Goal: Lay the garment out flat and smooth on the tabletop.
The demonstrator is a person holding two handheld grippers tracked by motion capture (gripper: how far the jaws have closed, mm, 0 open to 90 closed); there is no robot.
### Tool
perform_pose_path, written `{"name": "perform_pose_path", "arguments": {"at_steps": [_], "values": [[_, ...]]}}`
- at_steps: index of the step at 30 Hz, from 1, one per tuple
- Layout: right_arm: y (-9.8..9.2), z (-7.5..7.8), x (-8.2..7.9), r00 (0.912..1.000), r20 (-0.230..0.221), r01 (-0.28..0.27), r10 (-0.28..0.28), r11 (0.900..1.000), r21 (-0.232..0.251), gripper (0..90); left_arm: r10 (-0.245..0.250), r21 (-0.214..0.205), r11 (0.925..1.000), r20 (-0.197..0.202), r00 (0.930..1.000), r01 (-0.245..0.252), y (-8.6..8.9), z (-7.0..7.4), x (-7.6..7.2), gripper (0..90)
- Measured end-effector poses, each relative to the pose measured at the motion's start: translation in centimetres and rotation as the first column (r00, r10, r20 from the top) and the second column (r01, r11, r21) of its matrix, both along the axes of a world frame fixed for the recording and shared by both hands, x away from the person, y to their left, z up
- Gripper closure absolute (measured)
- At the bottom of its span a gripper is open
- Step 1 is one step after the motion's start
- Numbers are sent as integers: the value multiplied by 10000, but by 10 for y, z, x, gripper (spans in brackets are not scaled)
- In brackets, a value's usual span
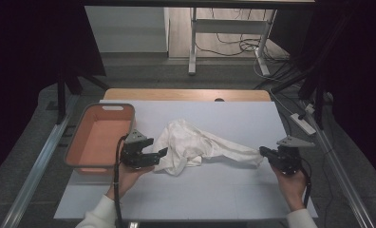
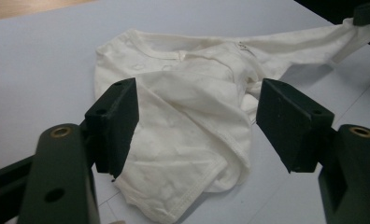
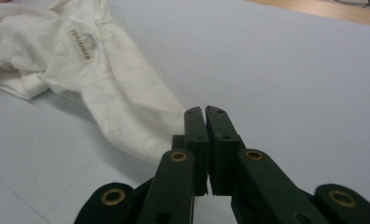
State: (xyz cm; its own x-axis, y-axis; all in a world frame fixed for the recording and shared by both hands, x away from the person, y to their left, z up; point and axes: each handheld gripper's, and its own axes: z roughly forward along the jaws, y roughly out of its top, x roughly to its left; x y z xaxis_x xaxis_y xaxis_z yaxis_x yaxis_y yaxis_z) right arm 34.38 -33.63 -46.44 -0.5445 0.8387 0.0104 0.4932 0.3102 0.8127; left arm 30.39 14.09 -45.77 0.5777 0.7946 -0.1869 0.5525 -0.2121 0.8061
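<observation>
Far left of the table (image 1: 252,194), in the high view: an orange basket (image 1: 84,142) with a grey rim, standing on the white sheet at the table's left edge. Just right of it, the left gripper (image 1: 158,154), held in the person's left hand (image 1: 127,178), pointing right toward the cloth; jaws stand wide apart, released, nothing pressed between them. In the left gripper view the two black pads frame the near hem of the white garment (image 2: 192,121), the cloth lying on the sheet between and beyond them; the left pad sits at the fabric's edge, contact not certain. Centre: the garment (image 1: 191,145) lies crumpled on the white sheet, bulk toward the left, one long sleeve drawn out to the right. In the right gripper view a label shows at the neck area of the garment (image 3: 80,60). Right: the right gripper (image 1: 263,152), in the person's right hand (image 1: 290,185), pointing left at the sleeve's end. Its jaws are clenched together; in the right gripper view the sleeve tip runs in just beside the closed jaws, and whether fabric is actually pinched cannot be made out.
</observation>
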Motion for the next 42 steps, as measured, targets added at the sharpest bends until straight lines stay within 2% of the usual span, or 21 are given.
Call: {"name": "perform_pose_path", "arguments": {"at_steps": [4, 14, 23, 28, 29, 30, 32, 33, 36, 42], "values": [[-10, -1, 2, 9997, -83, 236, -235, 9997, 103, 877, -55, 65, 10000, -58, 10000, 55, -3, -2, 1, 301], [-28, -4, 5, 9959, -176, 877, -882, 9957, -289, 878, -186, 236, 9995, -244, 9995, 192, -11, -8, 3, 301], [-47, -10, 8, 9883, -435, 1461, -1463, 9892, -74, 880, -430, 506, 9977, -548, 9976, 458, -21, -18, 4, 305], [-51, -9, 7, 9874, -385, 1536, -1532, 9881, 80, 870, -608, 739, 9951, -644, 9961, 655, -28, -22, 5, 312], [-50, -7, 6, 9890, -159, 1474, -1471, 9890, 128, 763, -613, 820, 9944, -645, 9960, 665, -29, -23, 5, 313], [-50, -7, 6, 9890, -159, 1474, -1471, 9890, 128, 763, -609, 869, 9940, -669, 9959, 667, -29, -24, 5, 313], [-47, -3, 5, 9906, -36, 1371, -1370, 9902, 281, 617, -622, 941, 9932, -710, 9955, 687, -31, -26, 6, 314], [-46, -1, 4, 9910, 71, 1333, -1335, 9906, 318, 580, -618, 990, 9927, -740, 9953, 690, -31, -27, 6, 314], [-36, 4, 1, 9948, 317, 953, -967, 9944, 448, 515, -586, 1098, 9917, -820, 9949, 675, -33, -32, 8, 331], [-23, 4, -1, 9980, 458, 433, -442, 9989, 199, 493, -505, 1261, 9901, -909, 9946, 618, -34, -37, 11, 341]]}}
